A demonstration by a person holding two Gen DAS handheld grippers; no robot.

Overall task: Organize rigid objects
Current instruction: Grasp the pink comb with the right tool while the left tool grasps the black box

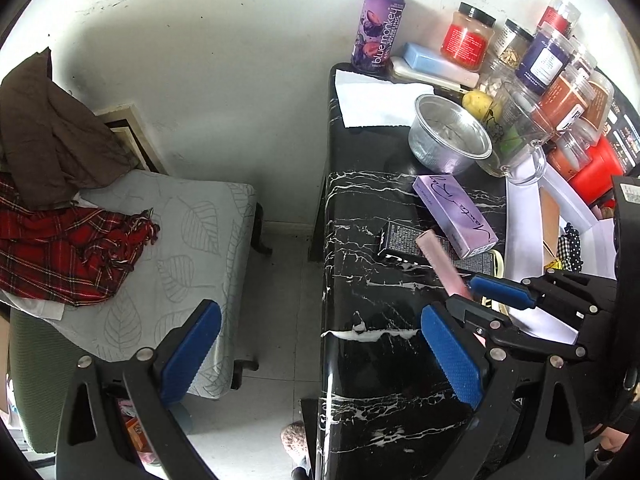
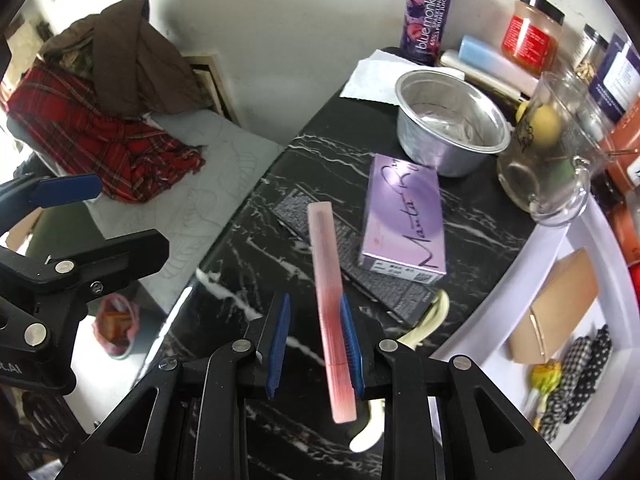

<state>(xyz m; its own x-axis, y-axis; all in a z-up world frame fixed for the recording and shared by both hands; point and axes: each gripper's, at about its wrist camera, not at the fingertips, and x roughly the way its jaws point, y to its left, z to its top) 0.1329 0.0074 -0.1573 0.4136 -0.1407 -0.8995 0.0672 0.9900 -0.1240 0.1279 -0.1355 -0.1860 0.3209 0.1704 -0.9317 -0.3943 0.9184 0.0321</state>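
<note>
A long pink tube (image 2: 332,312) lies between my right gripper's (image 2: 314,334) blue pads, resting against the right pad with a gap to the left pad; it looks motion-blurred above the black marble table (image 2: 248,248). It also shows in the left wrist view (image 1: 442,266), next to the right gripper (image 1: 480,294). A purple box (image 2: 404,220) lies on a black box (image 2: 360,264). My left gripper (image 1: 320,356) is open and empty, over the table's left edge.
A metal bowl (image 2: 448,124), a glass mug (image 2: 548,160), a purple can (image 2: 426,16) and several jars (image 1: 468,36) stand at the back. A white tray (image 2: 520,280) at the right holds a brown box and small items. A chair with clothes (image 1: 80,248) stands left.
</note>
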